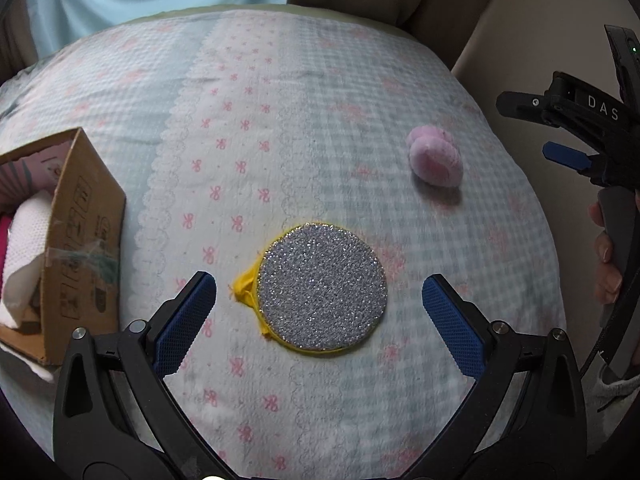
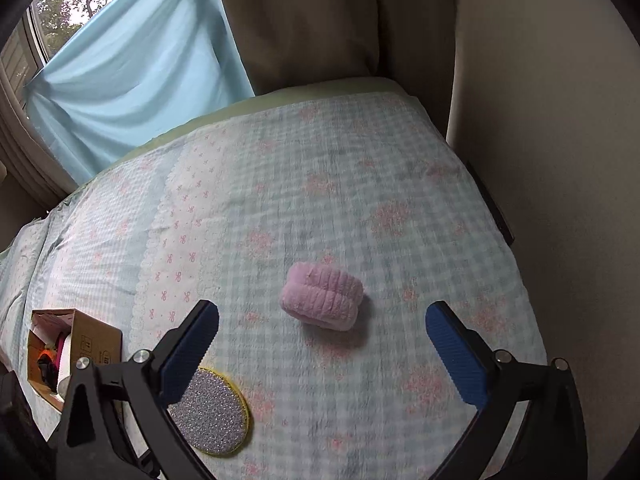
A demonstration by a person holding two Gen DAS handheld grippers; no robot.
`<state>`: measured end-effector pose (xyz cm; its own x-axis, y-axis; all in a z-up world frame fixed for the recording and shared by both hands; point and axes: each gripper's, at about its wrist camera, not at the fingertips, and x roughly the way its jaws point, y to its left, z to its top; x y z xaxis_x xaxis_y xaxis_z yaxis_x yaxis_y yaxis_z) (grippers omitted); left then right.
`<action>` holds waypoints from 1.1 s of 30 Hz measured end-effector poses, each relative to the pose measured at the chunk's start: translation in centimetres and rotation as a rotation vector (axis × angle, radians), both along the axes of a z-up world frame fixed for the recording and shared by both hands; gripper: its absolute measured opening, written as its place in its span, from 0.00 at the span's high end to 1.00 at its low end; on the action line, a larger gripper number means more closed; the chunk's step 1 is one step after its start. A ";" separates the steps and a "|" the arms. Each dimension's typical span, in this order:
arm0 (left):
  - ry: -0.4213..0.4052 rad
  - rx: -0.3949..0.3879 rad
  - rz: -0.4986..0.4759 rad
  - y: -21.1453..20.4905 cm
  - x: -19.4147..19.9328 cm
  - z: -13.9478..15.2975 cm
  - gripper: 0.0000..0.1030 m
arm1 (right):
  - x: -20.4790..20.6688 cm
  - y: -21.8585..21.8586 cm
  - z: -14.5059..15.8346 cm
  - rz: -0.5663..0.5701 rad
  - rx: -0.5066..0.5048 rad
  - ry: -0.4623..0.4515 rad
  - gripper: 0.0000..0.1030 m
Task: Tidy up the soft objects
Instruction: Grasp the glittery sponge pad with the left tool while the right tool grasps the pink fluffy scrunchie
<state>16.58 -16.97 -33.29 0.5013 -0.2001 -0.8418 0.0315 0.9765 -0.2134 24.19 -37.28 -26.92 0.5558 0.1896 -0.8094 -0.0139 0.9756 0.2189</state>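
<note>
Two soft things on the bed, both hand-held grippers spread wide

A flat, round glittery scrubber (image 1: 322,286) with yellow edging lies between the left hand-held gripper (image 1: 320,294) tips. A fluffy, ribbed pink roll (image 2: 322,301), long axis from 10 to 4 o'clock, sits ahead of the empty right hand-held gripper (image 2: 322,322). A cardboard box (image 1: 86,240) stands at 9 o'clock.

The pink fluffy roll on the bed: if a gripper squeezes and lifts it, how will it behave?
The pink roll looks plush, so it will probably compress between the pads and feel light. It seems folded into two ribbed layers, so it may unfold or sag when lifted. Its rounded shape could roll a little on the soft bed cover if pushed.
</note>
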 end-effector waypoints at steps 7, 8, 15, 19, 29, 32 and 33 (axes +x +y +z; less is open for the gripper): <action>0.057 0.028 0.012 -1.9 1.4 -7.5 0.00 | 3.1 0.3 -5.5 0.002 0.045 0.029 0.00; 0.060 0.038 0.009 -2.1 1.5 -8.2 0.00 | 3.4 0.4 -6.1 0.002 0.051 0.029 0.00; 0.065 0.076 0.009 -3.0 2.2 -10.9 0.00 | 5.1 0.9 -8.9 -0.014 0.065 0.039 0.00; 0.059 0.117 -0.011 -3.6 2.5 -11.1 0.01 | 5.4 0.7 -9.9 -0.018 0.084 0.059 0.23; 0.051 0.120 -0.034 -3.6 3.1 -10.7 0.32 | 4.6 1.8 -9.3 0.029 0.037 0.013 0.59; 0.048 0.108 -0.047 -3.8 3.1 -10.3 0.47 | 4.5 1.7 -9.0 0.032 0.034 0.004 0.66; 0.049 0.104 -0.052 -3.9 3.2 -10.2 0.51 | 4.5 1.7 -8.8 0.033 0.032 0.003 0.67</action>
